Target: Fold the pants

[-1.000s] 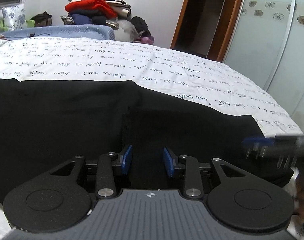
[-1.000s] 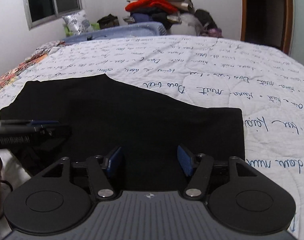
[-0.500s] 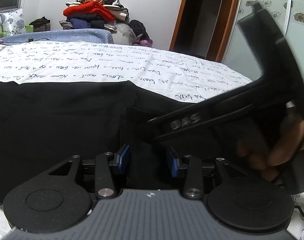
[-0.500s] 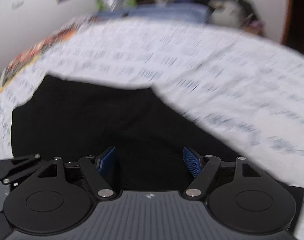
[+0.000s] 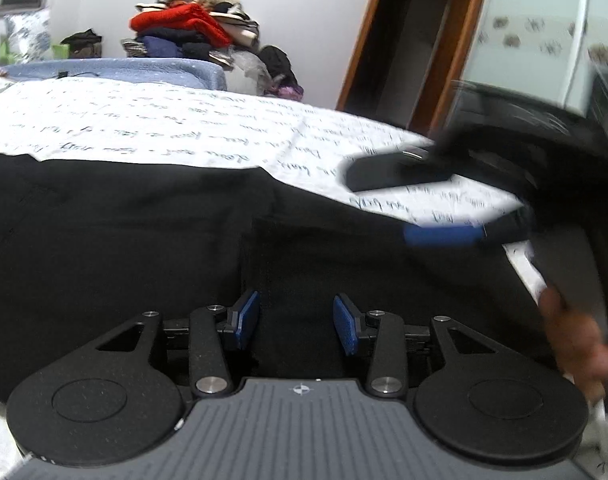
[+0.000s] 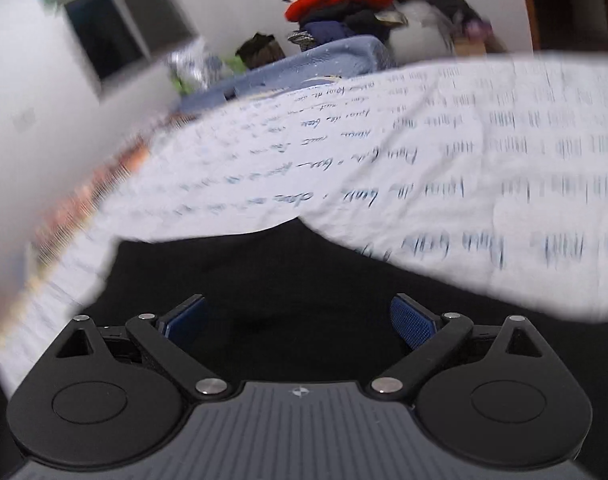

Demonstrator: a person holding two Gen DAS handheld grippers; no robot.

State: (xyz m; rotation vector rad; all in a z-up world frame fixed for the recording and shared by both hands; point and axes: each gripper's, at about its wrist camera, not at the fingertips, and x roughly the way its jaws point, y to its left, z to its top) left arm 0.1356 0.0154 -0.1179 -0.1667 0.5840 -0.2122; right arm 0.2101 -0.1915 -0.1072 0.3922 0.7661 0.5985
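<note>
A: Two grippers, and neither has hold of the black cloth pants [image 5: 124, 248], which lie flat on the white quilt printed with blue handwriting [image 5: 164, 128].

B: Agreed. The left gripper [image 5: 296, 326] hangs low over the dark cloth, blue pads partway apart, nothing between them. Its jaws have just been opening a little.

A: And the right gripper [image 6: 300, 320]?

B: Its jaws have just been opening too, and now stand very wide, empty, above the pants. Its view is smeared with blur.

A: So what could go wrong?

B: Closing while moving this fast, I judge, could pinch only the top layer, or catch the quilt under the hem. Then the fold drags crooked.

A: They also look near each other.

B: Yes; in the left view the right gripper crosses close by, so a knock seems possible.
</note>
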